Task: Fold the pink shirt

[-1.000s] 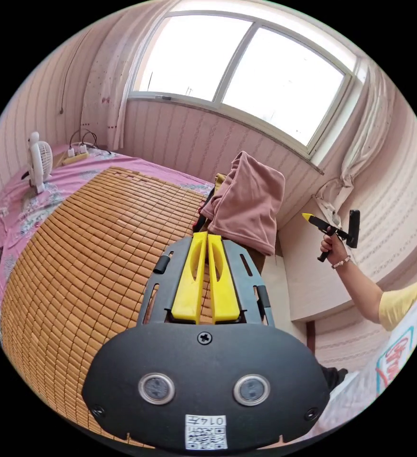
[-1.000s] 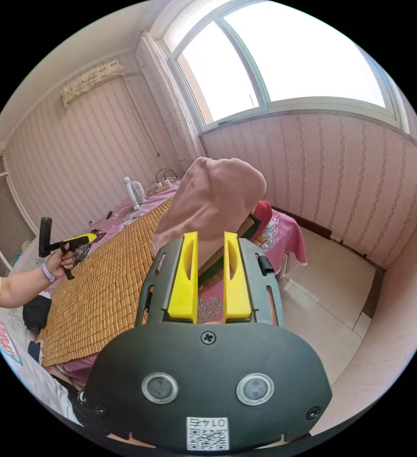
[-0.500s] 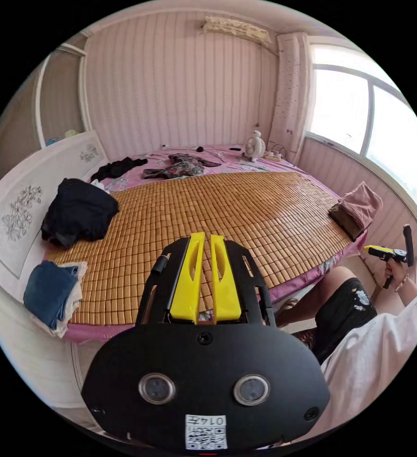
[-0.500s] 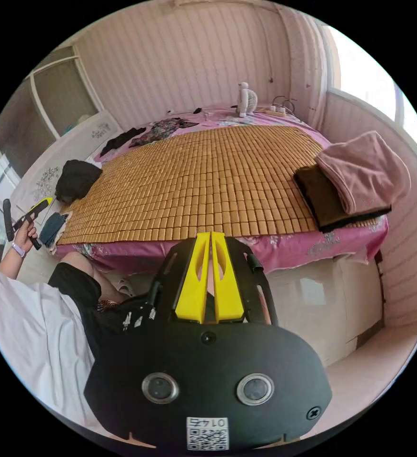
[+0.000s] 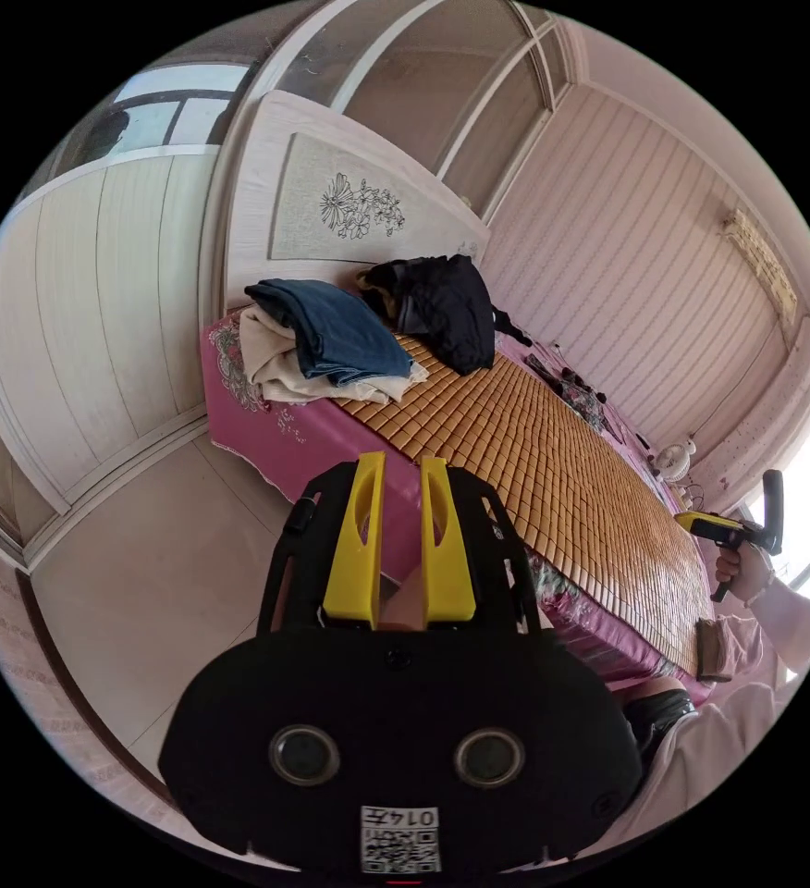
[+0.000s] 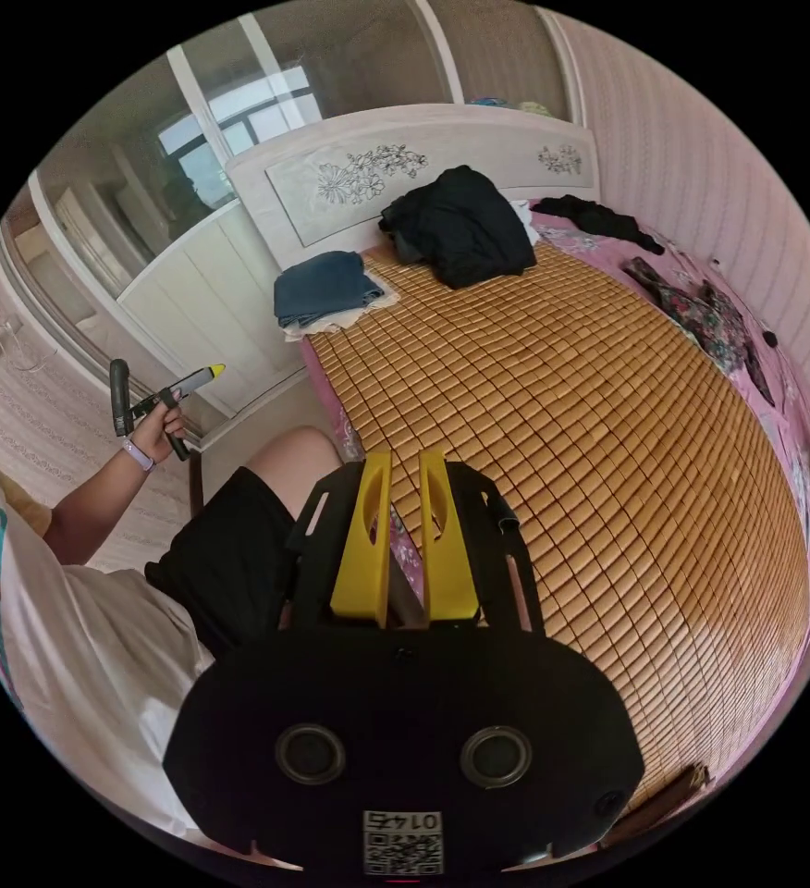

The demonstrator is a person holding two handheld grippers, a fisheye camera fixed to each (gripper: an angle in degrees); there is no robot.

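The left gripper (image 5: pixel 396 458) is held with its yellow jaws a little apart and nothing between them. The right gripper (image 6: pixel 405 455) is likewise held slightly parted and empty. Each is also seen from the other camera, raised in a hand: the right gripper at the right edge of the left gripper view, the left gripper at the left of the right gripper view. Both are carried off the bed, clear of any cloth, so no fold is judged to be in hand. They appear to be held free while the person's body is turned toward the headboard (image 5: pixel 349 203).

The bamboo mat (image 6: pixel 608 416) is left bare across its middle, probably kept as the folding surface. Other clothes are set at its edges: a folded blue garment (image 5: pixel 331 328) on a cream one at the upper left of the left gripper view, a black garment (image 5: pixel 442 305) bunched just beside it, and a patterned garment (image 6: pixel 701 314) at the upper right of the right gripper view.

Where the pink shirt lies cannot be told with confidence. Its heading and long axis therefore cannot be judged.
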